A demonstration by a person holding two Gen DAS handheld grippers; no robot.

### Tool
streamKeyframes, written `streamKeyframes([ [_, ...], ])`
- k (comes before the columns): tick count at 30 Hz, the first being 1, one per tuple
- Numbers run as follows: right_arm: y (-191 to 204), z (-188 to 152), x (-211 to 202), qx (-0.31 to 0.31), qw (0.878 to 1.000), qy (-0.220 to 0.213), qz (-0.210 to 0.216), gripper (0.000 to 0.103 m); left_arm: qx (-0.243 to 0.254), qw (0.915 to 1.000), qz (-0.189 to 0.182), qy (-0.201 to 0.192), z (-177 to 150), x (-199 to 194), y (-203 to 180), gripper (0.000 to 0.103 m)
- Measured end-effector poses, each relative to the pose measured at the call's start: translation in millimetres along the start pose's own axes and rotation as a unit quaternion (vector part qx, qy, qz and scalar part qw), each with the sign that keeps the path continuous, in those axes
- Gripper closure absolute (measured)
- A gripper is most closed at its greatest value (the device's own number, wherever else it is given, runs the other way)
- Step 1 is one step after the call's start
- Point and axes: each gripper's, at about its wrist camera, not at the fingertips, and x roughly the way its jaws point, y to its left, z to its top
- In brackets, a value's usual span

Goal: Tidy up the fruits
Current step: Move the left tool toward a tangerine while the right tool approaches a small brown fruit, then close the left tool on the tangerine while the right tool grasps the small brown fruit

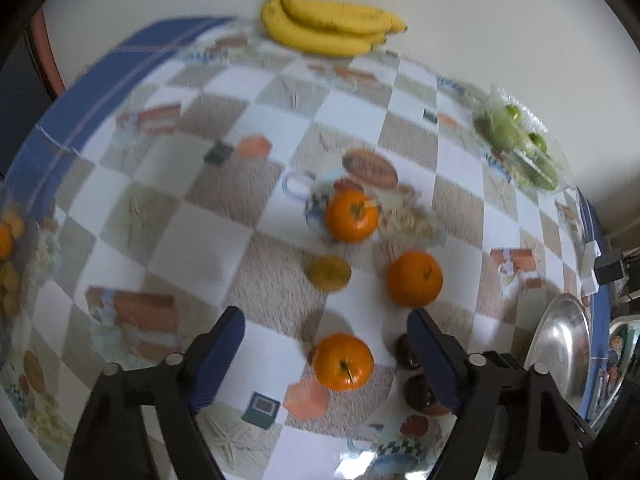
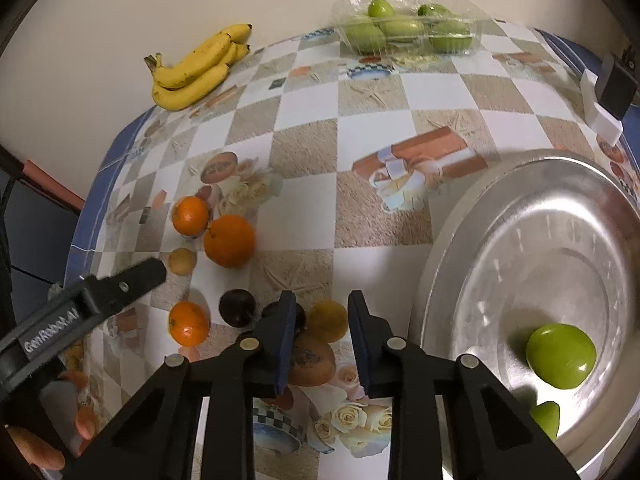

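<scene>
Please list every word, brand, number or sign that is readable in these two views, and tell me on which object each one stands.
"GenRobot.AI": white letters on the black arm of the left hand-held gripper, seen in the right wrist view; the last letters are partly cut off.
Printed ovals on the tablecloth carry lettering, too blurred to read.
No other text can be read in either view.

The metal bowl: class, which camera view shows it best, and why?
The right wrist view: the metal bowl fills its right side, open, with green fruit lying inside. The left wrist view catches only a thin slice of its rim at the right edge.
</scene>
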Motion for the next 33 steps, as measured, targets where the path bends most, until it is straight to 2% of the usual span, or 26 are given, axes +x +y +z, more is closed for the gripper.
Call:
streamKeyframes([
  [4, -1.8, -2.6, 7.1, 0.002, 1.000, 0.011, -0.006, 0.080, -0.009, 0.9997, -0.013, 0.021, -4.2, 7.2, 0.3, 0.024],
  [11, -2.0, -5.3, 11.4, 0.002, 1.000, 0.016, -0.005, 0.080, -0.019, 0.9987, -0.027, 0.039, -7.7, 13.4, -1.0, 0.032],
  [18, -1.9, -5.5, 5.3, 0.007, 1.000, 0.013, 0.003, 0.080, -0.029, 0.9979, -0.032, 0.049, -10.5, 16.4, 0.1, 0.033],
  [26, -5.7, -7.2, -10.5, 0.010, 1.000, 0.005, -0.002, 0.080, -0.039, 0.9977, -0.025, 0.050, -11.2, 17.5, 2.2, 0.048],
  [33, -6.5, -6.7, -17.5, 0.011, 1.000, 0.002, 0.000, 0.080, -0.041, 0.9975, -0.020, 0.054, -13.5, 18.0, 1.7, 0.056],
])
